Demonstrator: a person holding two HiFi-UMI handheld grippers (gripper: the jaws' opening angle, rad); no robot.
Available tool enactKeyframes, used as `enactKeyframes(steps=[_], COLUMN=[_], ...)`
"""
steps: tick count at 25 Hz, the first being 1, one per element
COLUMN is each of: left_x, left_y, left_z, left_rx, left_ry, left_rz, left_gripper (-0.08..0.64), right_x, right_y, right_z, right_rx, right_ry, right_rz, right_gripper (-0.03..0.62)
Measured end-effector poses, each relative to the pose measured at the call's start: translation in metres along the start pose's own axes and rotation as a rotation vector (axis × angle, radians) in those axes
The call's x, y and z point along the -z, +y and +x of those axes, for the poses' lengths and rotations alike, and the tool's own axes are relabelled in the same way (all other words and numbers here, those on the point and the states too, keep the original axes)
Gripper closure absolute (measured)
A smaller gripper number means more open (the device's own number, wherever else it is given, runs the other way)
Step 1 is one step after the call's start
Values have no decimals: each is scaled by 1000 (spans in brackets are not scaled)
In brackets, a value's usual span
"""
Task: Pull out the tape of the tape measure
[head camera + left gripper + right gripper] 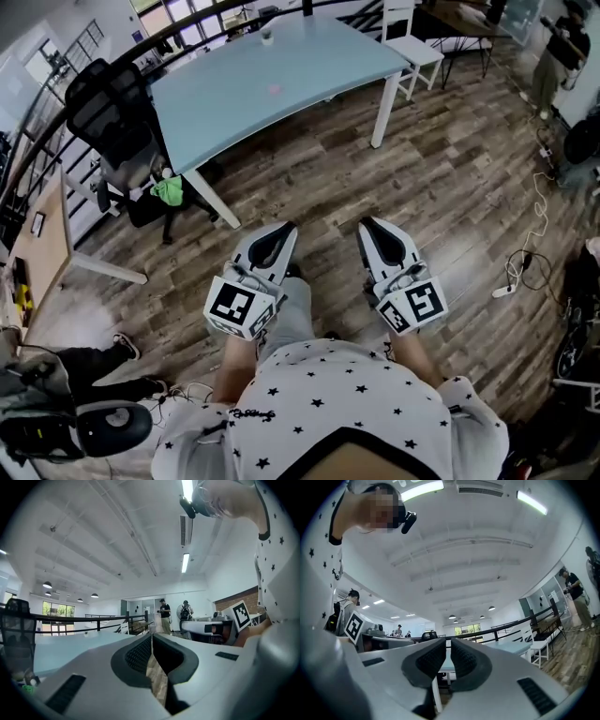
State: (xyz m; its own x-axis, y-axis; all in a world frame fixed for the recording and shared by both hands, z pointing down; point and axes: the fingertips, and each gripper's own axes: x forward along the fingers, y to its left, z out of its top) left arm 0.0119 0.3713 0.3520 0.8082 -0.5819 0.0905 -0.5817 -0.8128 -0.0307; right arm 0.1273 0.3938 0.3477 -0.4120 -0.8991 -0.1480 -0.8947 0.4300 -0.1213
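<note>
A black office chair [111, 112] stands at ten o'clock in the head view, with a green thing [170, 191] by its base. It is next to the near leg of a pale blue table [234, 103] that fills eleven to twelve o'clock. On the table top lie a small pink thing [275, 90] and, at the far edge, a small pale cup-like thing [267, 36]. Whether either is the tape measure I cannot tell. Below centre, the left gripper [286, 228] points toward twelve o'clock over the wooden floor [450, 169], its jaws closed tip to tip with nothing between them. At its three o'clock, the right gripper [368, 225] has its jaws a narrow slit apart and holds nothing. A white chair [412, 42] stands at one o'clock, and white cables [525, 262] trail at three.
</note>
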Motion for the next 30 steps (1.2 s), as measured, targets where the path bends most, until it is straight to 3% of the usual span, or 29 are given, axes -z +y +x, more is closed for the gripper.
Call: enactKeyframes(steps=[12, 30], left_x=[7, 3], left_y=[80, 295], left_z=[64, 105], left_rx=[76, -23], left_ry=[-29, -8], left_rz=[-10, -42], left_gripper=[526, 526], right_x=[13, 29], right_y=[-44, -67], right_z=[77, 292], right_rx=[85, 25], right_ry=[19, 73], right_rz=[-16, -9], right_gripper=[557, 540])
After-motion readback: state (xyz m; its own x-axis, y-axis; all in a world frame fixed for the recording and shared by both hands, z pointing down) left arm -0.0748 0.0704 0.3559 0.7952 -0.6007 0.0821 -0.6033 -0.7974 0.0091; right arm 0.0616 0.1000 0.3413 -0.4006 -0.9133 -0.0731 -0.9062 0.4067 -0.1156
